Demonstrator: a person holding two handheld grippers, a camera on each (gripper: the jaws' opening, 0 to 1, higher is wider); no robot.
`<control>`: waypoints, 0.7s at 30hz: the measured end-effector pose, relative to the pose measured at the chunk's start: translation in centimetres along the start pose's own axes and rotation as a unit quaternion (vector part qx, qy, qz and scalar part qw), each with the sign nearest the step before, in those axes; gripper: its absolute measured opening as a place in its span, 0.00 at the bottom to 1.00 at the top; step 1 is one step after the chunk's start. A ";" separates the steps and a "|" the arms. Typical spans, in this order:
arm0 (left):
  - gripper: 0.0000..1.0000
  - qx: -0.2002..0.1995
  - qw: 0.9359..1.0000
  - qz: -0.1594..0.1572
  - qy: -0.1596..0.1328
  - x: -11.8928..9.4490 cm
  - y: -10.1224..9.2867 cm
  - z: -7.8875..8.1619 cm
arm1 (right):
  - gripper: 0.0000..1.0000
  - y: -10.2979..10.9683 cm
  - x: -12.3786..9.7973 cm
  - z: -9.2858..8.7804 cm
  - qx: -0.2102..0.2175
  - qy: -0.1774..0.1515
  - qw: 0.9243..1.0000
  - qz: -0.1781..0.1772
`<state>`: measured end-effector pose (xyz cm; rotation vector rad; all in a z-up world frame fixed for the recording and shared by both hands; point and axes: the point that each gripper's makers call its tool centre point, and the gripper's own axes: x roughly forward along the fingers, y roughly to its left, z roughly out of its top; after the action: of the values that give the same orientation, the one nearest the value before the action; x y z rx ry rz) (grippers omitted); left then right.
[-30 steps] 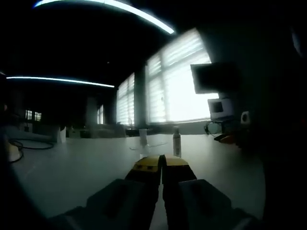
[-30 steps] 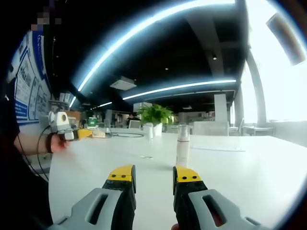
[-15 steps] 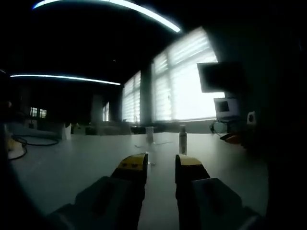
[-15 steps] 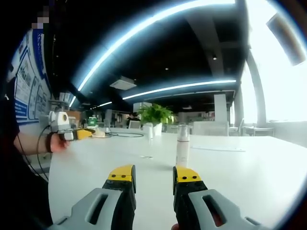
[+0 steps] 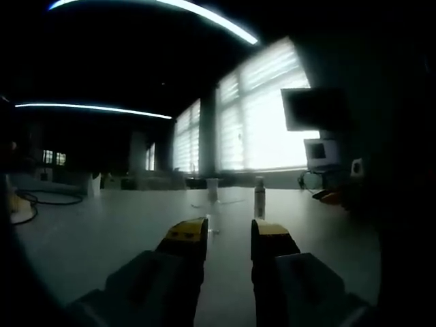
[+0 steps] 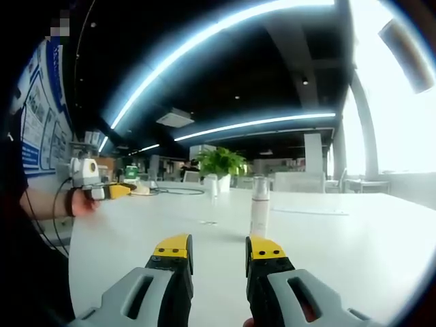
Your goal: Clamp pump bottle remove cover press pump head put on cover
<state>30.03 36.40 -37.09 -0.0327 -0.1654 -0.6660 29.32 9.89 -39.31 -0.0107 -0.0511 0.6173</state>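
White table; right hand-held gripper level, agape.

The right tool has two grey moulded jaws with long slot-shaped cut-outs, each ending in a black block capped in yellow. The left tool, seen dimly, is built the same: grey bodies, dark fingers, yellow caps. Seen from the right tool's camera, the left tool carries a white box and a yellow tip, with a dark cable trailing behind it. The hand gripping it wears a dark wrist strap.
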 end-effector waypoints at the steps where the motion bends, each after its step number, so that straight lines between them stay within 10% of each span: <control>1: 0.17 0.004 1.000 0.000 0.001 0.0 -0.1 0.0 | 0.25 0.1 0.0 0.0 0.000 0.000 1.000 0.000; 21: 0.19 -0.010 1.000 0.003 0.029 0.9 0.5 -0.9 | 0.25 0.4 0.1 0.1 0.000 0.002 1.000 0.002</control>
<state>31.15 36.23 -37.81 -0.0326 -0.1028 -0.6611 29.19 10.28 -39.25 -0.0125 -0.0471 0.6204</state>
